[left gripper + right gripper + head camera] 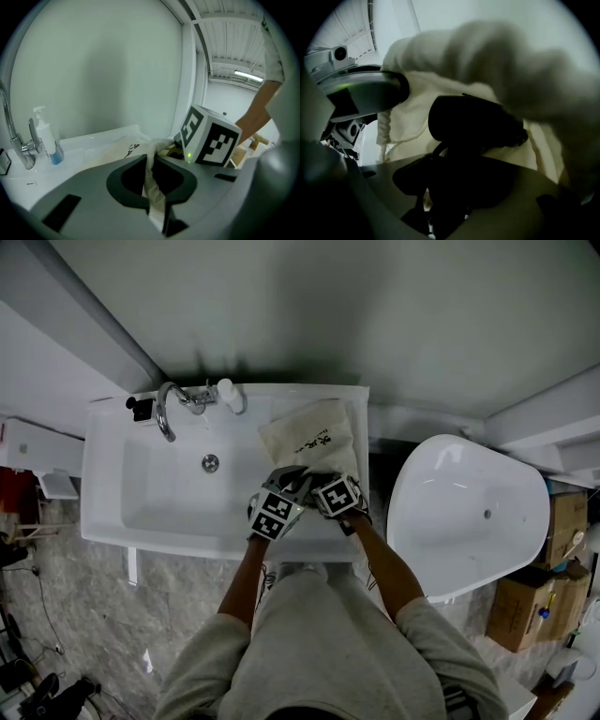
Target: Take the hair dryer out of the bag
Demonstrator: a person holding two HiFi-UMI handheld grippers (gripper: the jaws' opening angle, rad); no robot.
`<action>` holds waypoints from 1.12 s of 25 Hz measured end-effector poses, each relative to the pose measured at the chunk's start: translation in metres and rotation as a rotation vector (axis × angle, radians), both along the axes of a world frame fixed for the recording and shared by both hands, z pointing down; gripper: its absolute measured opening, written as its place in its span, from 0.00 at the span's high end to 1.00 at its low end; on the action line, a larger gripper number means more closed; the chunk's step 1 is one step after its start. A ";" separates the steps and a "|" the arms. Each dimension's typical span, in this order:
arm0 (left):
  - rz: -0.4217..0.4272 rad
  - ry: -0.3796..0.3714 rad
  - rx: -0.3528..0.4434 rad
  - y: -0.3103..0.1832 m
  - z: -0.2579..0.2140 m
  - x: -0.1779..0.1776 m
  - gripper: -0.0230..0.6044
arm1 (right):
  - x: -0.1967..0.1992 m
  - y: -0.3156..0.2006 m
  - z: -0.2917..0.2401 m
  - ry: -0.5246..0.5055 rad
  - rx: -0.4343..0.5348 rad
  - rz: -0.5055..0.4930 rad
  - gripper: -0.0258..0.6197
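A cream cloth bag (309, 435) with black print lies on the right end of the white sink top. My left gripper (287, 478) is at the bag's near edge, shut on a fold of its cloth (151, 185). The bag (117, 151) stretches away from those jaws. My right gripper (324, 476) reaches into the bag's mouth beside the left one. Inside, the black hair dryer (473, 122) lies on the cream lining (440, 93), its handle running down between my right gripper's (450, 187) jaws. A sliver of light cloth shows beside the handle, so the pads stand off it.
The sink basin (169, 493) lies left of the bag, with a chrome faucet (167, 411) and a soap bottle (228, 394) at its back. A white tub (469, 512) stands to the right, cardboard boxes (525, 607) beyond it. The wall rises close behind the sink.
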State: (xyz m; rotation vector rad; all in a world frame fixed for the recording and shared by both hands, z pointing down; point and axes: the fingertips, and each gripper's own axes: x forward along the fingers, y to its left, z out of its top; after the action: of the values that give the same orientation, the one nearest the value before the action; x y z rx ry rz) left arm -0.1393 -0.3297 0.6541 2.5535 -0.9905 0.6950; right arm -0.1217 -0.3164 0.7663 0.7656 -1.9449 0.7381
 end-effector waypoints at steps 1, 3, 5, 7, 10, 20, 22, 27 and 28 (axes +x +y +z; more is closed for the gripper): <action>0.000 -0.006 0.001 0.000 0.000 0.000 0.91 | 0.001 0.001 -0.002 -0.001 0.005 -0.003 0.58; -0.002 -0.012 0.003 0.000 0.000 0.000 0.91 | 0.003 0.005 -0.006 -0.009 0.006 -0.008 0.58; -0.003 -0.016 0.005 0.001 0.000 0.001 0.91 | 0.004 0.011 -0.009 -0.021 0.003 -0.008 0.58; -0.005 -0.019 0.007 0.002 -0.001 0.001 0.91 | 0.007 0.018 -0.012 -0.028 0.007 -0.010 0.58; -0.014 -0.022 0.009 0.001 -0.002 0.001 0.91 | 0.012 0.025 -0.017 -0.032 0.032 -0.028 0.58; -0.011 -0.029 0.011 0.003 -0.001 0.007 0.91 | 0.028 0.065 -0.019 -0.052 0.046 -0.056 0.58; -0.011 -0.029 0.012 0.002 -0.002 0.008 0.91 | 0.029 0.074 -0.023 -0.059 0.053 -0.064 0.58; -0.022 -0.032 0.017 0.000 -0.002 0.008 0.91 | 0.029 0.091 -0.039 -0.114 0.082 -0.067 0.58; -0.024 -0.032 0.016 0.000 -0.001 0.008 0.91 | 0.029 0.095 -0.042 -0.127 0.089 -0.065 0.58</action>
State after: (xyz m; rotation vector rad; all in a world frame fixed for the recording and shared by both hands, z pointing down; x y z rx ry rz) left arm -0.1316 -0.3293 0.6527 2.5478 -1.0393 0.7269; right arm -0.0924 -0.2215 0.7243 0.7207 -2.1190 0.6787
